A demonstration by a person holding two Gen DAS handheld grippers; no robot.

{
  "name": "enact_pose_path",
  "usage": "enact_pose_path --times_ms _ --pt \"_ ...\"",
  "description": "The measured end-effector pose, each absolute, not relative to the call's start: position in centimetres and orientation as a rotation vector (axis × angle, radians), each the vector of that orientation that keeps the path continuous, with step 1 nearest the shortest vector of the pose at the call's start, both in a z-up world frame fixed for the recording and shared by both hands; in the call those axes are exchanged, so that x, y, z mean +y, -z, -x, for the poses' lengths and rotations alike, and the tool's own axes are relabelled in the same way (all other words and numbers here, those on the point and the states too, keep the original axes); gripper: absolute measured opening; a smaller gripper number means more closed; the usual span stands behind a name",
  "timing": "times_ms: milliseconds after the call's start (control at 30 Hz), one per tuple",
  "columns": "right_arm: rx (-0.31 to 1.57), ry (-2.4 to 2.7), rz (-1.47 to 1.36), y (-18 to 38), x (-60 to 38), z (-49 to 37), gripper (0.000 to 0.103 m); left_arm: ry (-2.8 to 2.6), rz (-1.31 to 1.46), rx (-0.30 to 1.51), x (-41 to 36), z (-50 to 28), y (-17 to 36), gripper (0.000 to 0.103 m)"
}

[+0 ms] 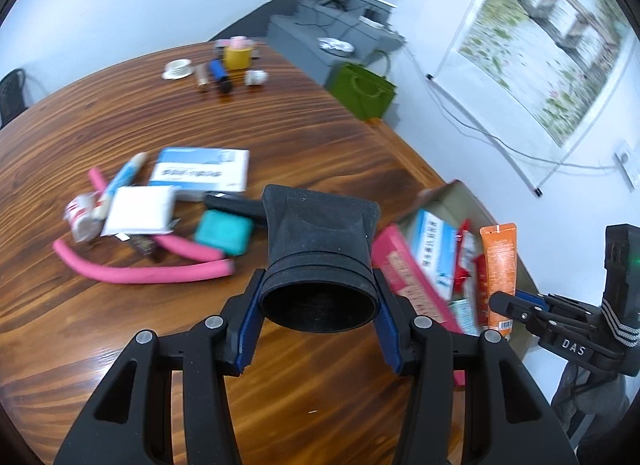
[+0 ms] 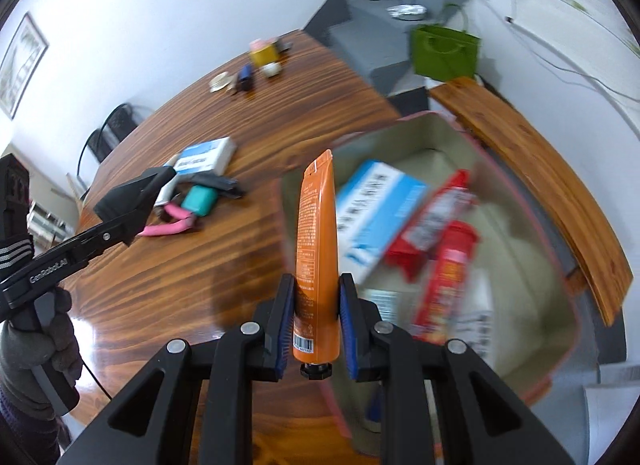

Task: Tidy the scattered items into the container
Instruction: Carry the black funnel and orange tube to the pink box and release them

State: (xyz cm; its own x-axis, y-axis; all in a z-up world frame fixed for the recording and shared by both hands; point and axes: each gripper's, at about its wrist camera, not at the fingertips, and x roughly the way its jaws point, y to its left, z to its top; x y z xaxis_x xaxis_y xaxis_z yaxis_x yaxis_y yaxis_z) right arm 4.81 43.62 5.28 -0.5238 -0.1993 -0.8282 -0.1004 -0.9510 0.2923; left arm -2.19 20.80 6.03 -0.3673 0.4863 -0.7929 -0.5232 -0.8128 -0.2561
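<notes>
My left gripper is shut on a black nozzle-shaped attachment, held above the wooden table. It also shows in the right wrist view. My right gripper is shut on an orange tube, cap down, at the near left rim of the pink-edged box. The tube also shows in the left wrist view. The box holds a blue-white carton, red packets and other items. Scattered on the table lie a pink foam tube, a teal case, a white packet and a blue-white box.
At the table's far end stand a yellow jar, a white saucer, a blue bottle and a small white cup. A green bag sits beyond the edge by a grey cabinet. A wooden bench lies past the box.
</notes>
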Motion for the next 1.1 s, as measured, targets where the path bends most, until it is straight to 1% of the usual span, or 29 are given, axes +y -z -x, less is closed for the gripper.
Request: enact_pose_path --times_ms 367,767,833,1100 --pt "-0.564 2.734 -1.532 -4.9 49.7 -6.8 0.024 -2.054 1.217 0.106 28.8 -0.3 -6.1 0.052" --pt "-0.585 2.736 -1.589 -3.7 52.4 -7.1 0.025 -1.926 1.217 0.154 35.3 -2.8 -5.0 0.054" --pt "-0.603 2.734 -1.594 -3.6 52.7 -7.0 0.025 -1.895 1.235 0.166 35.9 -3.1 -4.6 0.057" --pt "-0.581 2.748 -1.575 -3.8 52.5 -6.2 0.025 -1.95 1.261 0.132 34.2 -2.3 -4.4 0.058"
